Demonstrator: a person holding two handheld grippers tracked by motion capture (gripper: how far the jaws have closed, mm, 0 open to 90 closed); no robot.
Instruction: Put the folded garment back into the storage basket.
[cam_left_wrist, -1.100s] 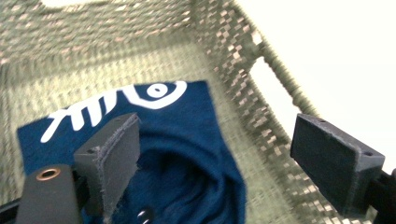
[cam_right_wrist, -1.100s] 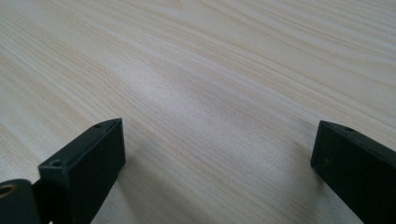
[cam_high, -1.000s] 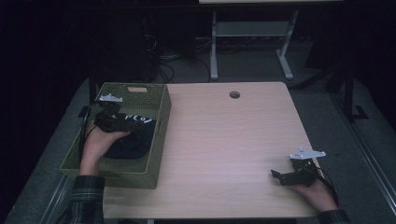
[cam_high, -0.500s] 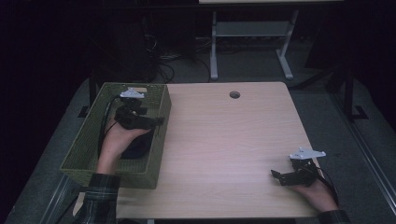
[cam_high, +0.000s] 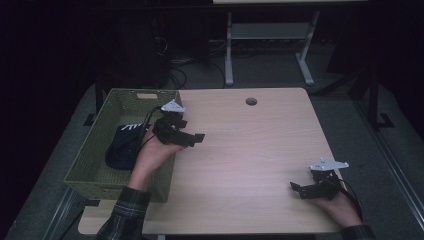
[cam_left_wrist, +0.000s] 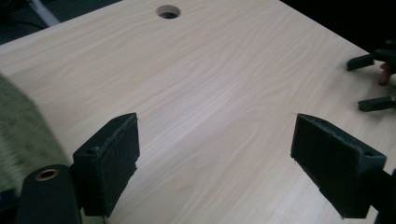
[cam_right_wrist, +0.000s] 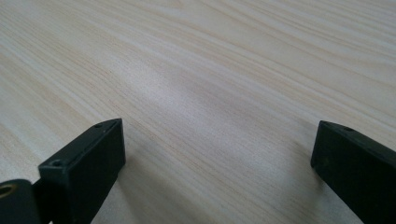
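Dark cloth item (cam_high: 122, 146) lay in the green woven basket (cam_high: 95, 165), left-centre of the high view, white marks at its upper edge; exact type couldn't be told. Left gripper (cam_high: 192, 139) sat just right of it, over the basket's right rim and out above the table (cam_high: 250, 150), jaws spread wide, nothing between them. Left hand (cam_high: 152, 152) came up from lower left, plaid sleeve (cam_high: 125, 212) at the bottom edge, wrist crossing the basket wall. Left gripper view: jaws (cam_left_wrist: 224, 154) apart over bare wood, basket edge at far left, cable hole (cam_left_wrist: 168, 10) at top. Right gripper (cam_high: 299, 189) rested lower right near the table's front edge, jaws spread, empty; right gripper view showed open jaws (cam_right_wrist: 217, 158) over plain wood grain. Wide bare tabletop between both grippers, well apart. Cable hole (cam_high: 251, 101) upper centre.
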